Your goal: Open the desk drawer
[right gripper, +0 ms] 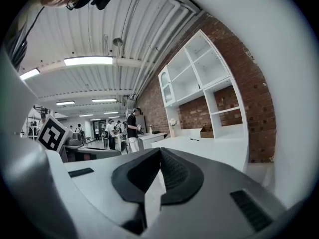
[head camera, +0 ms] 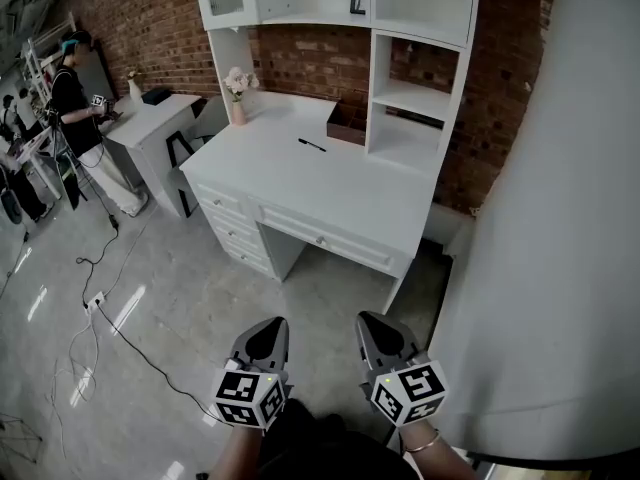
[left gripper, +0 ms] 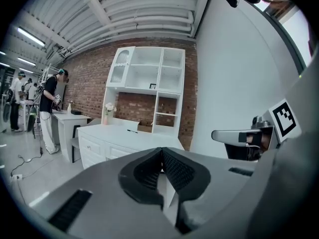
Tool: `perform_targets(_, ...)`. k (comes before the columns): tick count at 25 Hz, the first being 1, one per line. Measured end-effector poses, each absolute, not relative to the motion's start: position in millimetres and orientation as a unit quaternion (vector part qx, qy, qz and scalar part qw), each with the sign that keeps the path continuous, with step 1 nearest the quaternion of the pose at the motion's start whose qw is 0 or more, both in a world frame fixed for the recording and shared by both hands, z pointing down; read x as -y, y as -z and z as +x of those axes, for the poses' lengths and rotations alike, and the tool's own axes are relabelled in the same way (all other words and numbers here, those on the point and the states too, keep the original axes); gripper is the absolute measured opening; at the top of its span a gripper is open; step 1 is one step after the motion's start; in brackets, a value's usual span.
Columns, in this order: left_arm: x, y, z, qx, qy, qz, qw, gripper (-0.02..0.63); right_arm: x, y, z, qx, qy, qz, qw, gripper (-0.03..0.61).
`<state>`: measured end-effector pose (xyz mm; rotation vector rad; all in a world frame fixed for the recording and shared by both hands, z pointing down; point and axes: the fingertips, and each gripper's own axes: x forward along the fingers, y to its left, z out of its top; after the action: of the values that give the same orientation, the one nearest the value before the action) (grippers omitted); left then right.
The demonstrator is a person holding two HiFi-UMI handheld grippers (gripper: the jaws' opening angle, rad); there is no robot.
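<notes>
The white desk [head camera: 330, 183] with a shelf unit stands against the brick wall, a few steps ahead of me. Its wide centre drawer [head camera: 325, 238] and the stack of side drawers [head camera: 228, 218] are all closed. Both grippers hang low over the floor, well short of the desk. The left gripper [head camera: 268, 336] is shut with nothing between its pads, and so is the right gripper [head camera: 383, 330]. In the left gripper view the desk [left gripper: 124, 136] shows beyond the meeting jaw tips [left gripper: 162, 150]. In the right gripper view the desk top [right gripper: 214, 146] lies to the right of the closed tips [right gripper: 160, 151].
On the desk are a flower vase [head camera: 238, 93], a black pen [head camera: 311, 144] and a brown box [head camera: 347, 123]. A smaller white desk [head camera: 150, 118] with a chair [head camera: 185, 158] and a standing person [head camera: 75, 93] are at left. Cables [head camera: 100, 293] cross the floor. A white wall [head camera: 560, 218] rises at right.
</notes>
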<state>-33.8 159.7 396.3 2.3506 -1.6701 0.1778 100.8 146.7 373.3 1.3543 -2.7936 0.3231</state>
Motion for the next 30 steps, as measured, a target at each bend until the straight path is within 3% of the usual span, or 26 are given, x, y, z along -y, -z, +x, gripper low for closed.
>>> perform_targets(9,-120.0,-412.0,-43.5,0.568,-0.065,0.809,0.139,0.012,-117.6,-371.1,101.3,0.886,-0.103,0.452,-0.002,0.005)
perform_targets(21,9.2,-428.1,-52.9,0.533,-0.076,0.830,0.147,0.098,-16.9,-383.9,91.1,0.864,-0.110,0.491,0.005,0.005)
perform_targets(30,104.7,-453.4,-57.6,0.498,-0.091,0.844,0.177,0.123,63.6,-385.6,79.2,0.845,-0.116,0.521,0.007,0.005)
